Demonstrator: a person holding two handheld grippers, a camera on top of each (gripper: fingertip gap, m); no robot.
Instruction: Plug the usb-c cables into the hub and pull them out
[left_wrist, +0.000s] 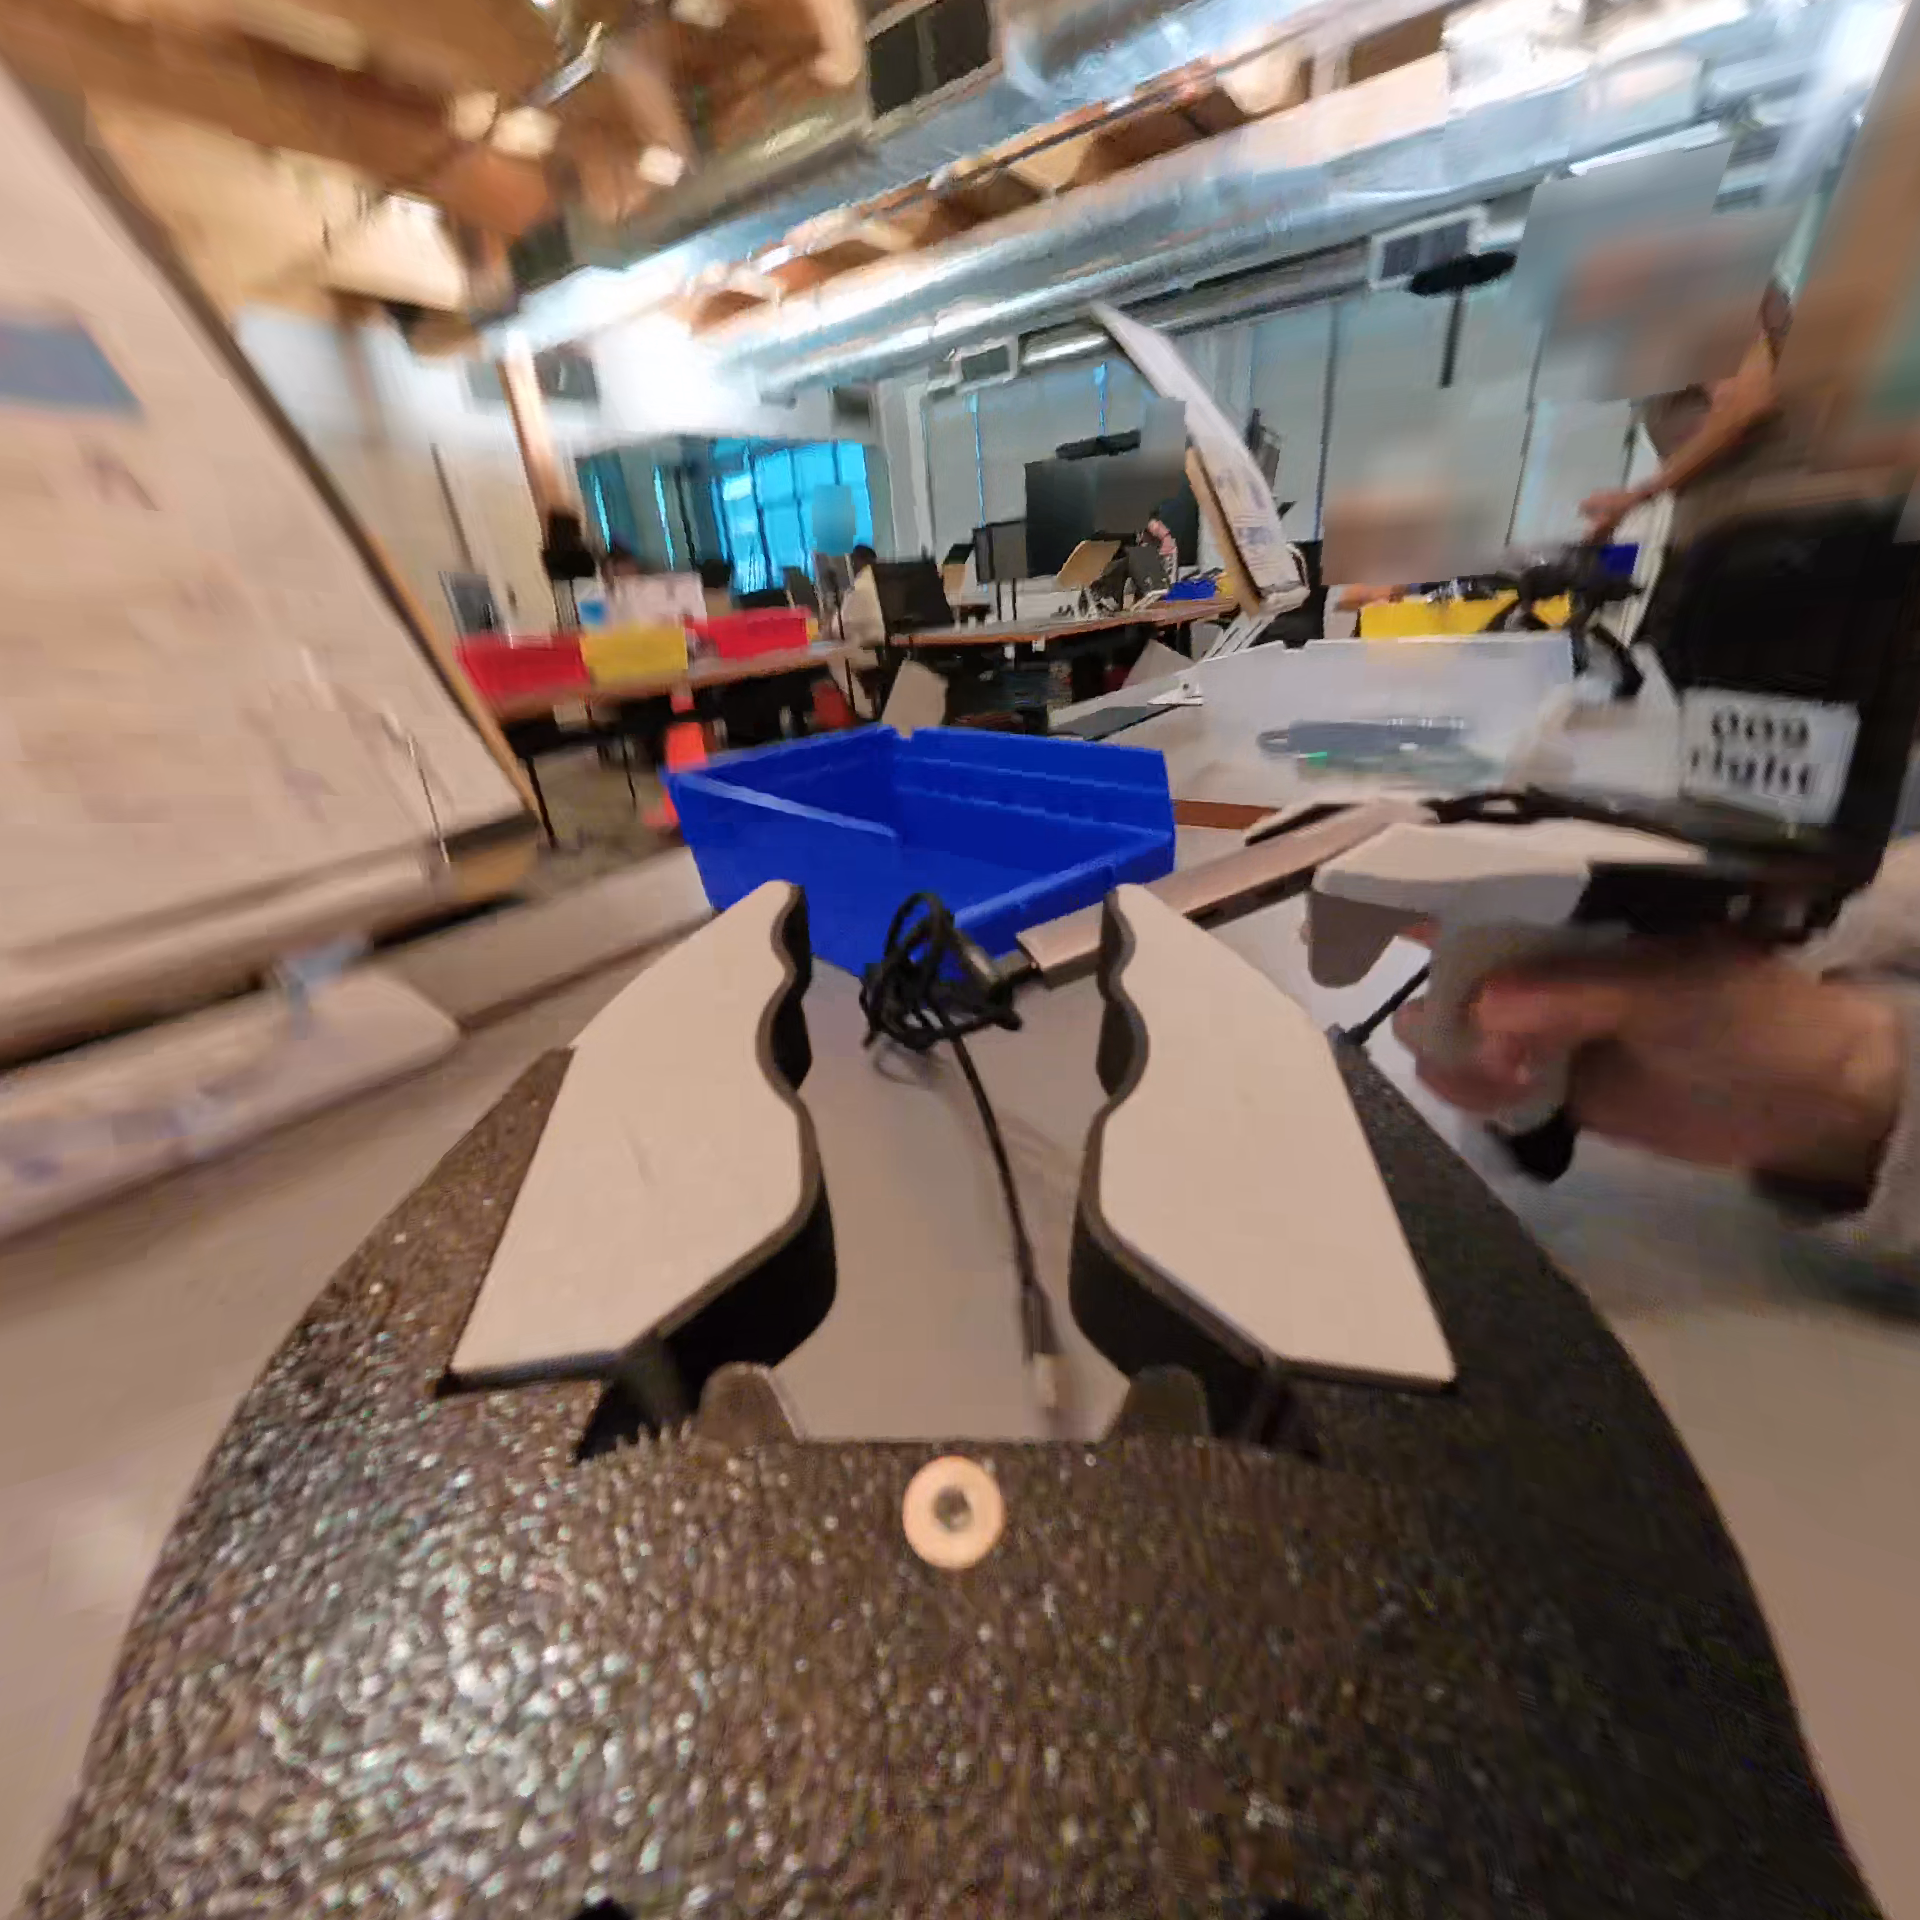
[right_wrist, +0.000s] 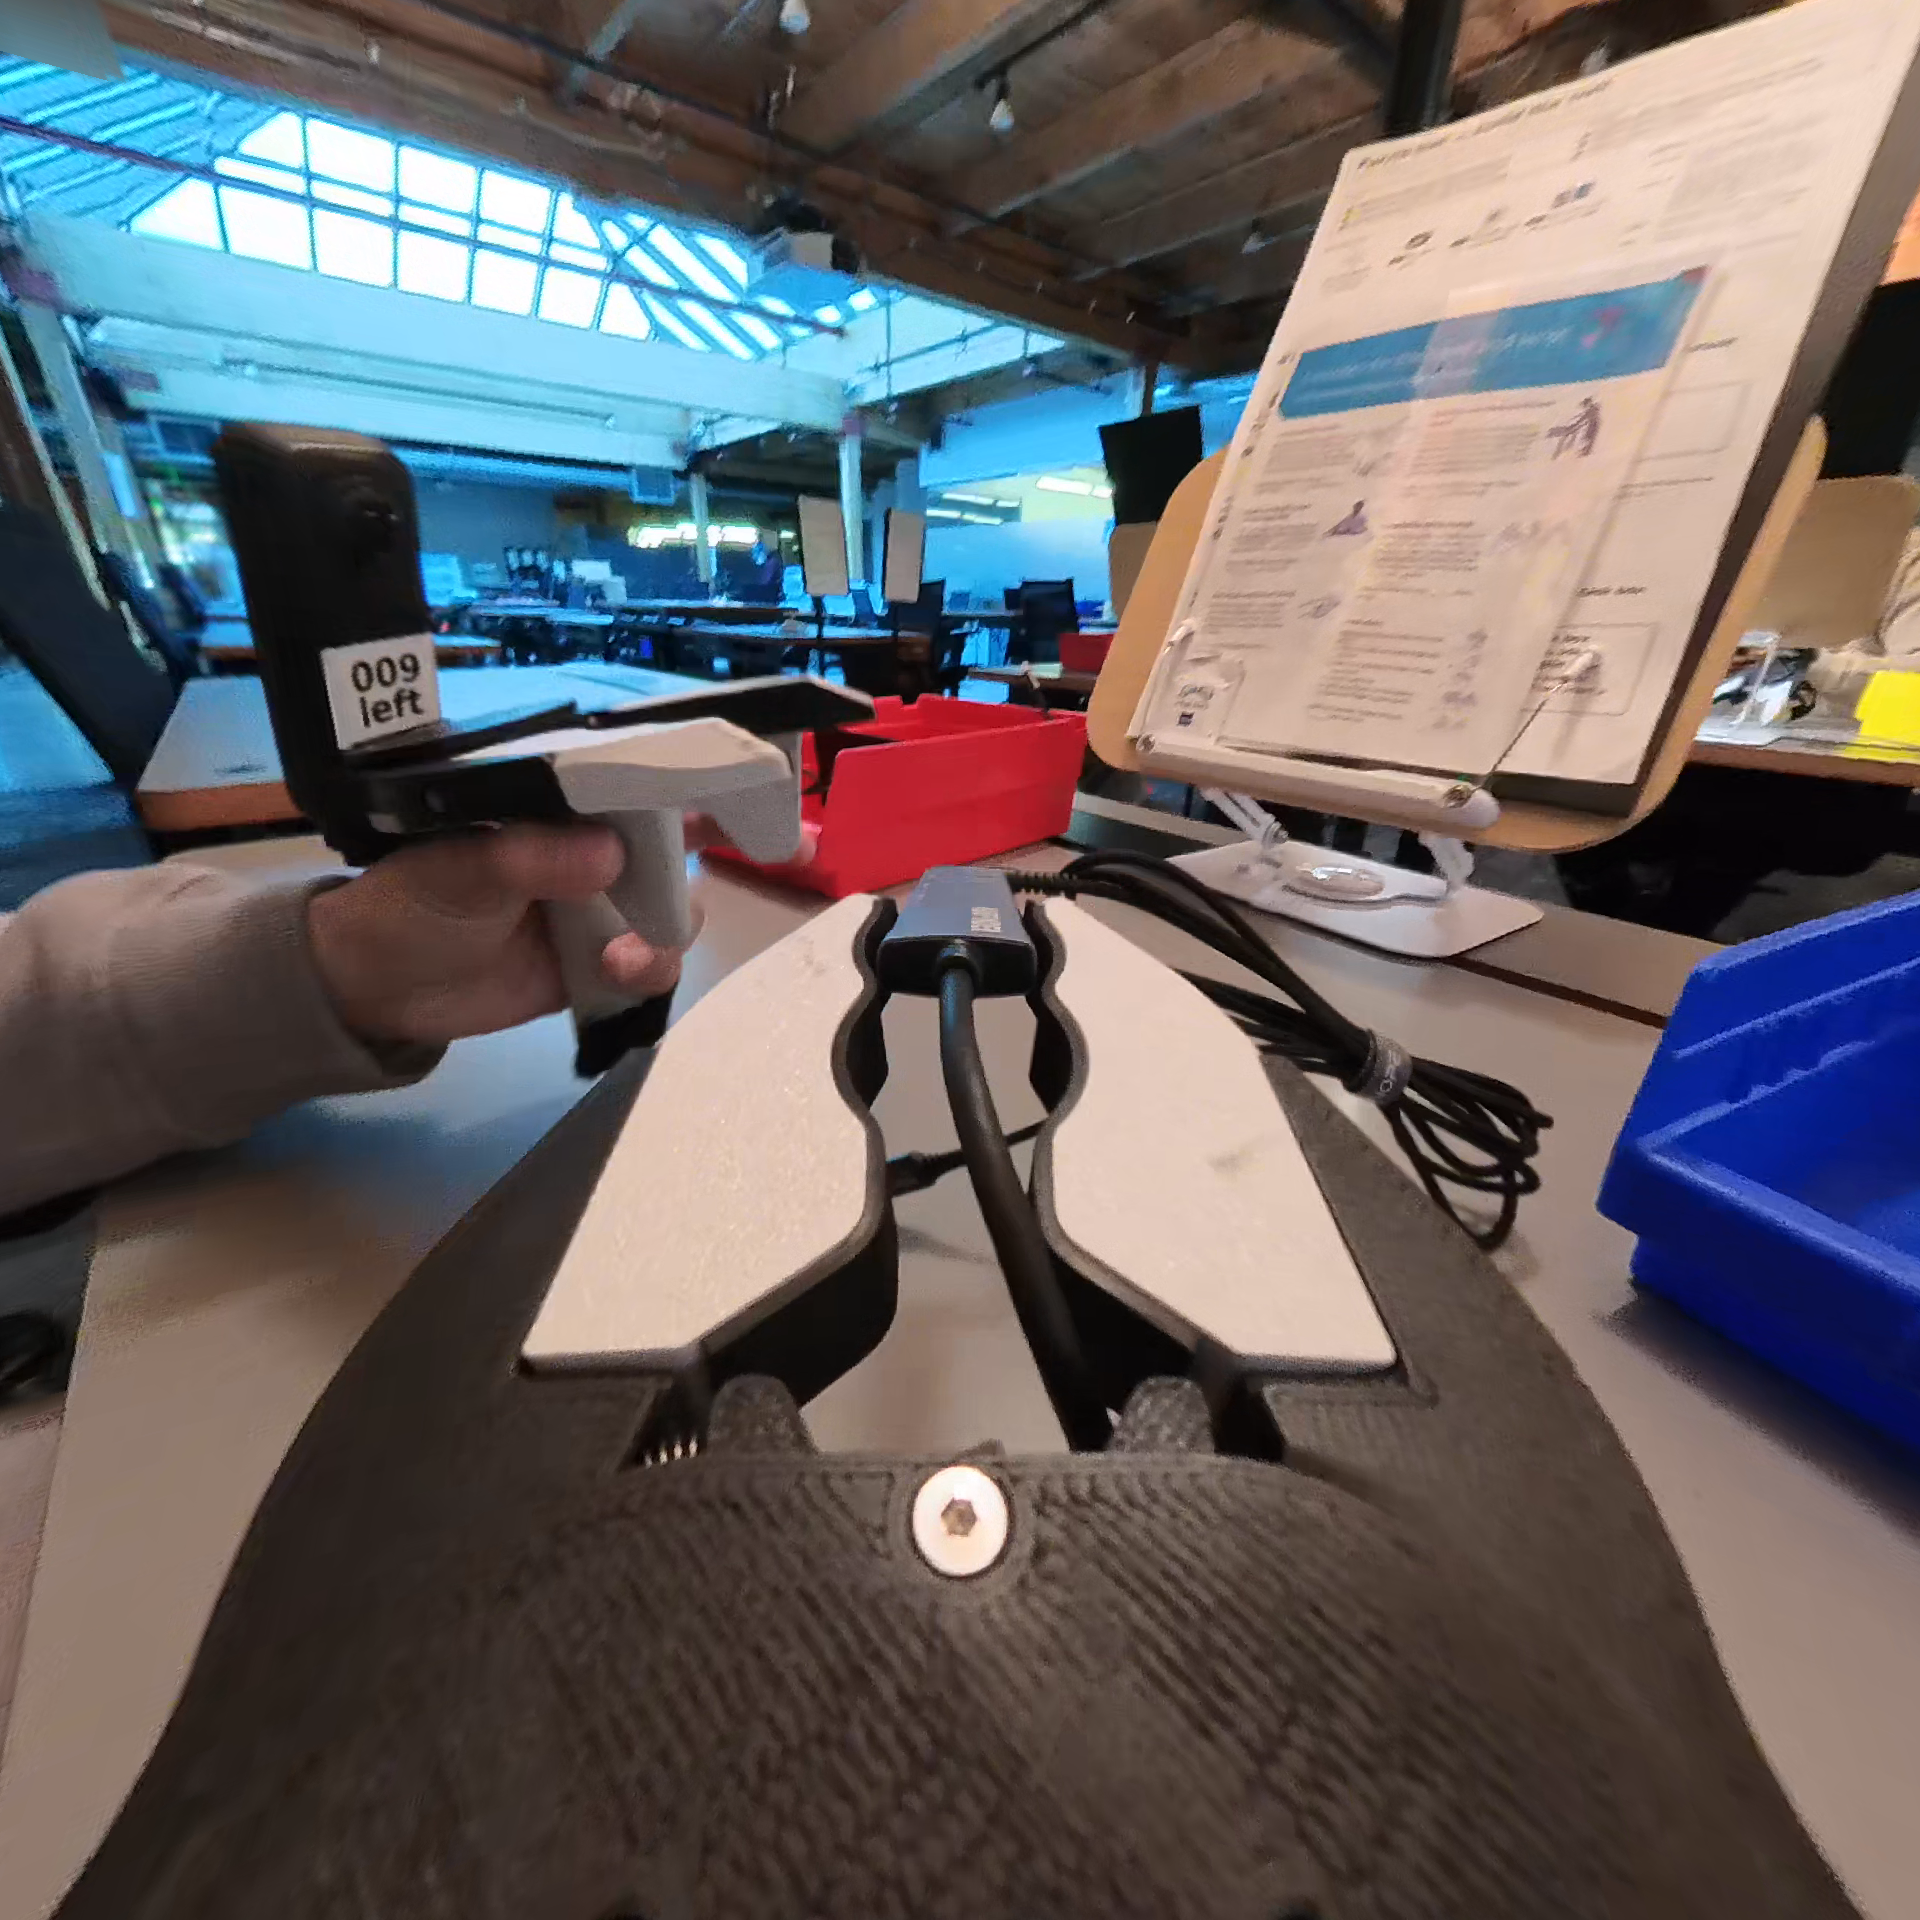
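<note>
My right gripper (right_wrist: 961, 920) is shut on the dark grey hub (right_wrist: 977, 914), held just above the table. The hub's thick black lead (right_wrist: 987, 1122) runs back between the fingers. Thin black cables (right_wrist: 1143, 883) leave the hub's far end and trail right into a tied bundle (right_wrist: 1455, 1132). My left gripper (left_wrist: 956, 914) is open. A thin black usb-c cable (left_wrist: 997, 1143) lies on the table between its fingers, its plug (left_wrist: 1044, 1351) near the finger bases. In the left wrist view the hub's tip (left_wrist: 1055, 951) shows beyond the right finger, with a cable coil (left_wrist: 920, 982) beside it.
A blue bin (left_wrist: 935, 821) stands just behind the hub; it also shows at the right in the right wrist view (right_wrist: 1787, 1143). A red bin (right_wrist: 935, 790) and a document stand with a printed sheet (right_wrist: 1455, 520) stand at the back. The grey table (right_wrist: 312, 1247) carries everything.
</note>
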